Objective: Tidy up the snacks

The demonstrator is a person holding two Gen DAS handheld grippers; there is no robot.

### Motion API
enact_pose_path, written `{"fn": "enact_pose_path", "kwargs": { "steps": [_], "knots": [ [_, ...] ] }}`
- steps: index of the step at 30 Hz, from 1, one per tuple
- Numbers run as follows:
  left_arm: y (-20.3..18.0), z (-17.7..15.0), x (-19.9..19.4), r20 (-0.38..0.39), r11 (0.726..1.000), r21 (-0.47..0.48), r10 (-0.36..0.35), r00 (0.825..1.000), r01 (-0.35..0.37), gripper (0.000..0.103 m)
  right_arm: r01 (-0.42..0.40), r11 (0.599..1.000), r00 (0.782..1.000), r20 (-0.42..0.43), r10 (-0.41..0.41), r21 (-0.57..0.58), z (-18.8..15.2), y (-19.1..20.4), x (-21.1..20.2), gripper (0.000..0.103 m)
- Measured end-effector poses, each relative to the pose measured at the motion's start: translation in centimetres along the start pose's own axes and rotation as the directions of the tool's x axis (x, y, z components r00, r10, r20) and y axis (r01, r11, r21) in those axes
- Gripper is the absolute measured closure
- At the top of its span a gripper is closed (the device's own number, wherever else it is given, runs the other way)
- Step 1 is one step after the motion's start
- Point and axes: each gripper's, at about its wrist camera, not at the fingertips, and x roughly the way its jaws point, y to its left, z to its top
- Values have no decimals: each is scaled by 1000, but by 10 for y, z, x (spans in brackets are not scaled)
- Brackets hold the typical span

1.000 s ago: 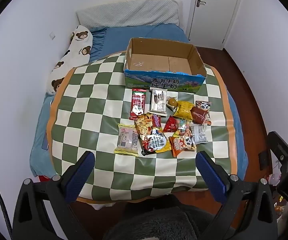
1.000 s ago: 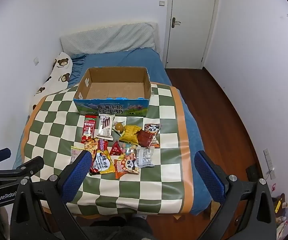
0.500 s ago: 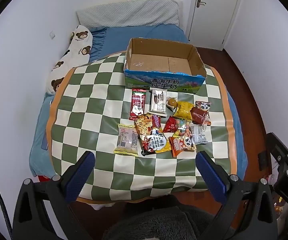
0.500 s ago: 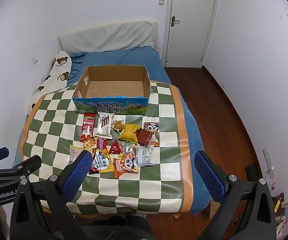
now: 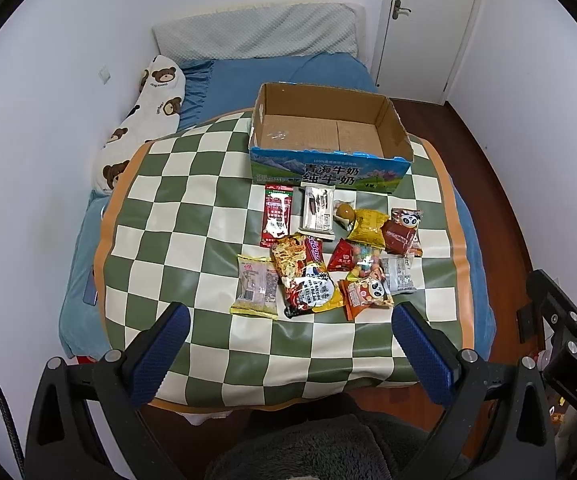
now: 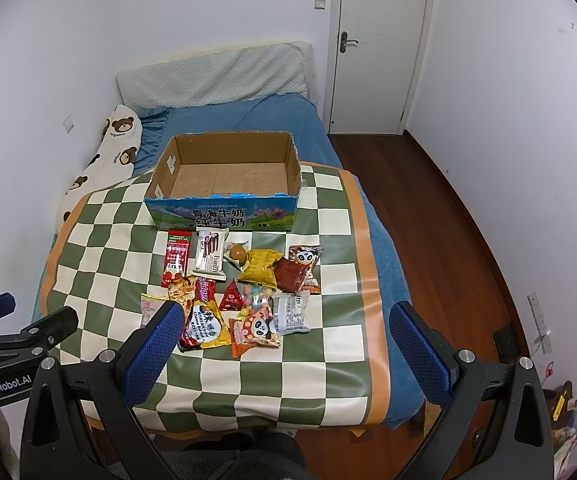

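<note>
Snack packets [image 5: 324, 256] lie in a loose, partly overlapping cluster on the green-and-cream checkered mat [image 5: 176, 216] that covers the bed, just in front of an empty cardboard milk carton box [image 5: 328, 140] whose open top faces up; the box is probably the place they are meant to go, which would explain why they are spread within easy reach of it. Nearest the box lie a red sachet [image 5: 276, 216] and a white Franzzi wafer pack [image 5: 318, 212], side by side; closer to the viewer sit a pale yellow-edged cake pack [image 5: 254, 286], a Korean cheese noodle bag [image 5: 308, 286] and an orange panda pack [image 5: 366, 294]. The left claw [image 5: 288, 352] hangs released and empty, its blue pads wide apart, short of the near edge of the cluster and apart from every packet. The right claw [image 6: 288, 352] is likewise spread and holds nothing, off the mat's near edge. No packet is in the box yet, so sorting looks not begun.
</note>
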Motion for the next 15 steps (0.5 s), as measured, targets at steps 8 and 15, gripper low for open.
{"fn": "enact_pose_path", "kwargs": {
  "steps": [8,15],
  "knots": [
    [1,0,-1,0,1000,-1,-1,1000,1,0,0,1000,1000,0,0,0,2,1,0,0],
    [2,1,-1,2,1000,0,-1,1000,1,0,-3,1000,1000,3,3,7,4,-1,-2,0]
  ]
}}
